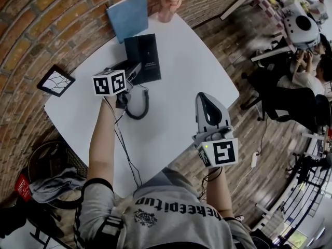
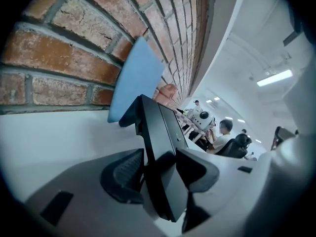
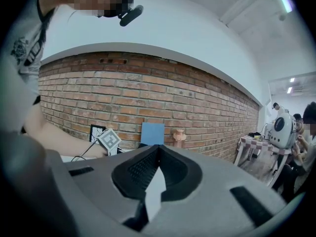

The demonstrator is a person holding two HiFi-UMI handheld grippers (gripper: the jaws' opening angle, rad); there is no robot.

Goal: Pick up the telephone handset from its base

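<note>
A black telephone base [image 1: 144, 56] lies on the white table [image 1: 192, 71], with a coiled cord [image 1: 139, 108] looping off its near end. My left gripper [image 1: 128, 75] sits at the base's near left corner, where the handset [image 1: 134, 69] lies. In the left gripper view the black handset [image 2: 165, 191] stands between the jaws of the left gripper [image 2: 160, 168], which are spread wide, and the pads [image 2: 126, 174] do not press on it. My right gripper [image 1: 207, 101] hovers apart over the table's near right edge. It is shut and holds nothing [image 3: 158, 153].
A blue notebook [image 1: 128, 15] leans on the brick wall beside a terracotta cup [image 1: 169, 5]. A framed picture [image 1: 55, 81] lies at the table's left corner. A thin cable [image 1: 124, 149] runs off the front edge. People sit at desks on the right [image 1: 306, 77].
</note>
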